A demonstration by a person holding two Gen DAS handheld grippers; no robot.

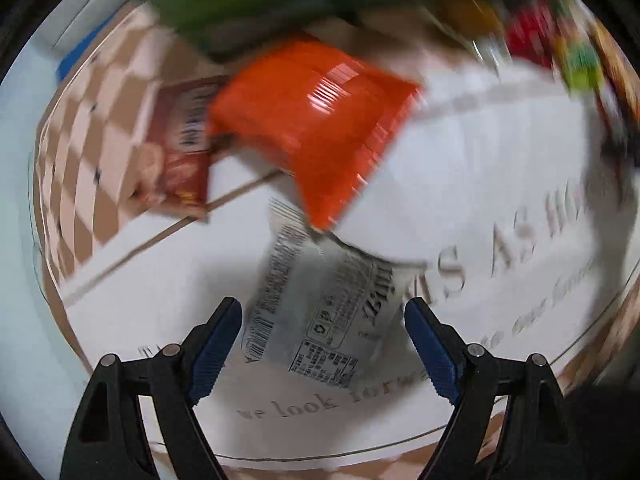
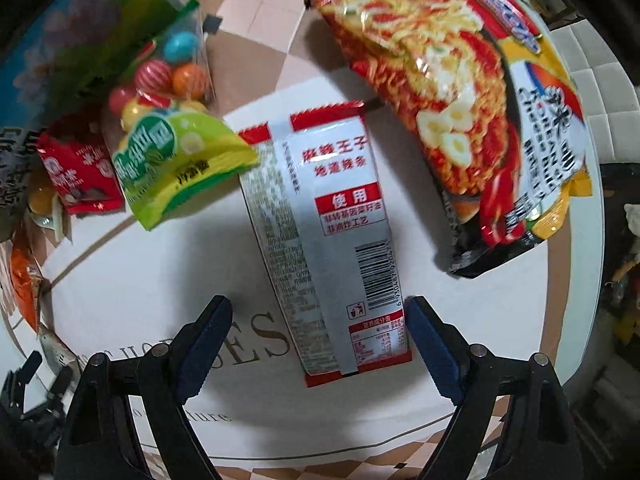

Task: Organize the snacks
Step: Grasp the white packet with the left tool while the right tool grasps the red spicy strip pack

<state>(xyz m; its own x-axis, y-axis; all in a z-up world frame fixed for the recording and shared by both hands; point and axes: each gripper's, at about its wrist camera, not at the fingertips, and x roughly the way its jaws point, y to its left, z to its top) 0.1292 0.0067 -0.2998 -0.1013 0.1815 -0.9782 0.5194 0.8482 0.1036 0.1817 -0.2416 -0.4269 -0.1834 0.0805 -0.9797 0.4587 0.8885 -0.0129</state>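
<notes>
In the blurred left wrist view, my left gripper (image 1: pixel 323 316) is open above a silver-grey snack packet (image 1: pixel 320 312) lying on the white mat (image 1: pixel 500 184). An orange snack bag (image 1: pixel 312 120) lies just beyond it, and a red packet (image 1: pixel 180 148) to the left. In the right wrist view, my right gripper (image 2: pixel 319 316) is open around the near end of a silver-and-red packet (image 2: pixel 324 240) lying back side up. A large noodle bag (image 2: pixel 452 92) lies at the upper right. A green-yellow packet (image 2: pixel 176 160) lies at the left.
A clear bag of coloured candy balls (image 2: pixel 168 76) and a small red packet (image 2: pixel 80 176) sit at the left in the right wrist view. The white mat (image 2: pixel 160 280) lies on a checkered tabletop (image 2: pixel 260 8). Green and blue packaging (image 1: pixel 248 4) lies at the far edge in the left wrist view.
</notes>
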